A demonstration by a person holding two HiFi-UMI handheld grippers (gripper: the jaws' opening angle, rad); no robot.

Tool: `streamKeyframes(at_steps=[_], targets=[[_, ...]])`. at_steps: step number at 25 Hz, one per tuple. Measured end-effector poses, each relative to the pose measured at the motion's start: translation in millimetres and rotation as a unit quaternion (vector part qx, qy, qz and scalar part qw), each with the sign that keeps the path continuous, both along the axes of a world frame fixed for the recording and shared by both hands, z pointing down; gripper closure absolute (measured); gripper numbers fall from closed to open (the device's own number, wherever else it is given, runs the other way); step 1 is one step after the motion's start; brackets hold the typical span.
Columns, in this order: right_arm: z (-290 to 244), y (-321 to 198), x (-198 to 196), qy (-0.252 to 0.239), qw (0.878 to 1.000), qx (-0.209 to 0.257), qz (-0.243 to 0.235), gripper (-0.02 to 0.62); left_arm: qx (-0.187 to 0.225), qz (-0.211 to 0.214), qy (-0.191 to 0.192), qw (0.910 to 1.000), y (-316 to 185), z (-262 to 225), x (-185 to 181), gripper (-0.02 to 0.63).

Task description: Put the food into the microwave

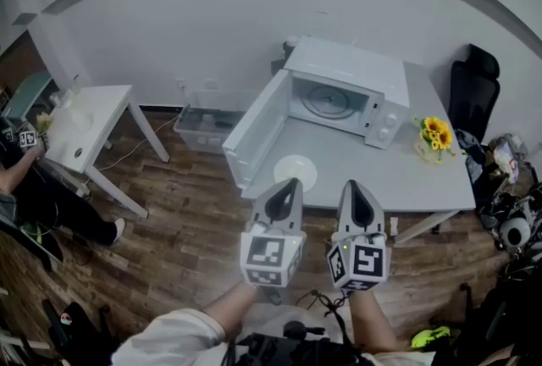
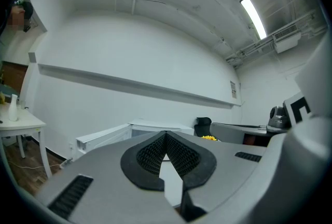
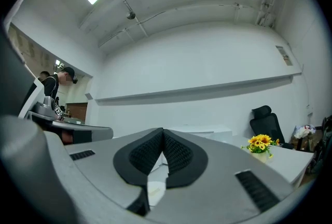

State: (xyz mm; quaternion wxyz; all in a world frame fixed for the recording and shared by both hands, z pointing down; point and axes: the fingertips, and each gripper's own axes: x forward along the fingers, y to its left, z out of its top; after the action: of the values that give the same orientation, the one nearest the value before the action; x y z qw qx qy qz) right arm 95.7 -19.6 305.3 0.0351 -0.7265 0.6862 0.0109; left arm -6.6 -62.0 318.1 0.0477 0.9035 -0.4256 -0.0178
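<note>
A white microwave (image 1: 347,89) stands on the pale table (image 1: 406,178) with its door (image 1: 257,134) swung wide open to the left and the glass turntable showing inside. In front of it, near the table's front edge, lies a white round plate (image 1: 295,172); what is on it is too small to tell. My left gripper (image 1: 288,184) and right gripper (image 1: 354,185) are held side by side just short of the table, both pointing at the microwave. Both are shut with nothing between the pads, as the left gripper (image 2: 166,135) and right gripper (image 3: 162,130) views show.
A small vase of yellow flowers (image 1: 434,135) stands on the table's right part. A black chair (image 1: 472,83) is behind the table. A small white side table (image 1: 93,114) and a seated person (image 1: 21,186) are at the left. A clear plastic box (image 1: 203,127) sits on the wooden floor.
</note>
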Motion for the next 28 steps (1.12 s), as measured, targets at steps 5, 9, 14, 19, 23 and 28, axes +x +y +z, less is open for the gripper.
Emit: streamKeyframes(at_steps=[5,9,14,19,23,28], targets=[[-8,-32,14,0.008,1.0,0.012,0.004,0.578,0.003,0.005,0.001,1.0,-35,-5,16,0.597],[-7,-62,28,0.012,1.0,0.003,0.014,0.578,0.006,0.01,0.003,0.9999,-65,-7,31,0.597],[-3,-91,42,0.008,1.0,-0.005,0.019,0.578,0.001,0.013,0.002,0.9999,-94,-2,48,0.597],[-1,-112,56,0.011,1.0,-0.008,0.007,0.578,-0.01,0.002,0.0,0.9999,-116,4,61,0.597],[6,-125,66,0.009,1.0,-0.017,-0.012,0.578,-0.021,-0.015,-0.01,0.9996,-124,11,72,0.597],[13,-140,77,0.006,0.999,-0.031,-0.041,0.578,-0.026,-0.036,-0.026,0.9987,-129,16,83,0.597]])
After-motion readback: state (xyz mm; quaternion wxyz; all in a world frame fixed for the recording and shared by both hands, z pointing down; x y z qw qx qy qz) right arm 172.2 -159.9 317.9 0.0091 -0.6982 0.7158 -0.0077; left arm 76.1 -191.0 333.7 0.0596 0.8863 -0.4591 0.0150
